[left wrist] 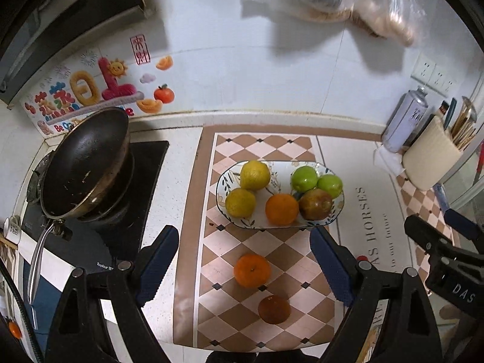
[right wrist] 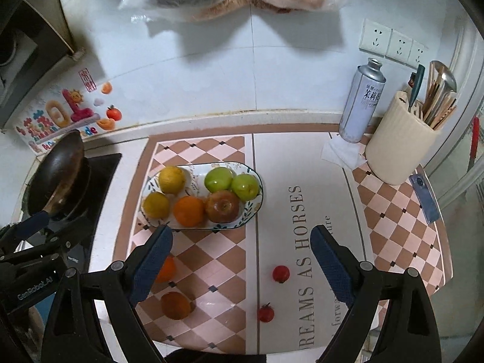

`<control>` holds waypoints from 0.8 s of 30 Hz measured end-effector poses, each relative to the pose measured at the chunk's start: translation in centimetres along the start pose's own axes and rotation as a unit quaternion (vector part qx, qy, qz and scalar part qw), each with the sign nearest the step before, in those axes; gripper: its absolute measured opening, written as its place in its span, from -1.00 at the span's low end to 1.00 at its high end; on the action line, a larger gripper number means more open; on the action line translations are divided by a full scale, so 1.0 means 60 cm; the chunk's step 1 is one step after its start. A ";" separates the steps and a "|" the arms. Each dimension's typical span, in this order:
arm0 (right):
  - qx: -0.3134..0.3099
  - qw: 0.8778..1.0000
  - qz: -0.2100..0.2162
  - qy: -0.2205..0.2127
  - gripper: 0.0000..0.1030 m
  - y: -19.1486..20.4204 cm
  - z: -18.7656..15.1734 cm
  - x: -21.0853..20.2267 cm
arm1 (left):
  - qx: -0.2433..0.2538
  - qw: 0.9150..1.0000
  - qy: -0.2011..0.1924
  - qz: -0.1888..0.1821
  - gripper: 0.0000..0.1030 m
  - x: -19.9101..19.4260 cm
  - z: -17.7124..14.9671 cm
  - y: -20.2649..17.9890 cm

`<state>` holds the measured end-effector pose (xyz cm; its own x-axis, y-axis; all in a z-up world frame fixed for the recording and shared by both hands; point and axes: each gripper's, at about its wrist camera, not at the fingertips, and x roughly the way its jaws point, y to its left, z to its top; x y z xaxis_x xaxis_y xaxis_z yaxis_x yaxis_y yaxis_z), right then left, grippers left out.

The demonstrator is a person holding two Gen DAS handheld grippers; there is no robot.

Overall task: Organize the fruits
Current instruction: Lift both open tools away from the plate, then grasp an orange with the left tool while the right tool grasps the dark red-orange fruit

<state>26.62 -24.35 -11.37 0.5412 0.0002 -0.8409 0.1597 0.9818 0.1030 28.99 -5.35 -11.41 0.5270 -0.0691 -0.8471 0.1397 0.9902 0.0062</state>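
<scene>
Left gripper [left wrist: 245,260] wide, empty, above loose orange [left wrist: 251,270]; right gripper [right wrist: 242,260] wide, empty. Plate [right wrist: 255,211] behind, six fruits in. Brown fruit [left wrist: 274,309], two tomatoes [right wrist: 281,273] on mat. Judgement: descend straight, straddle orange centrally, close gently; roll risk.

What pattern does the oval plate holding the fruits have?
The oval plate is white with a dark rim and painted leaf sprigs; the right wrist view shows it best.

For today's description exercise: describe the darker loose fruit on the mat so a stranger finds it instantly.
Start at the oval plate of fruit on the checkered mat. Two fruits lie loose nearer the camera. The brownish orange is nearest, duller than the bright orange.
</scene>
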 end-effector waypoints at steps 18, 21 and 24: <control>-0.013 0.961 0.129 0.244 0.83 0.089 -0.138 0.248 | 0.006 0.996 0.057 0.074 0.97 0.073 -0.052 0.056; -0.036 0.944 0.137 0.297 0.83 0.127 -0.189 0.319 | -0.003 0.990 0.100 0.098 0.97 0.118 -0.074 0.084; -0.058 0.937 0.136 0.316 0.66 0.147 -0.213 0.356 | -0.014 0.985 0.137 0.108 0.97 0.155 -0.095 0.105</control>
<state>29.01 -13.25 -35.21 -0.0532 0.3309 -0.9422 -0.0235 0.9428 0.3324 29.99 0.97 -22.30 0.2963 0.1747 -0.9390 0.0236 0.9815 0.1900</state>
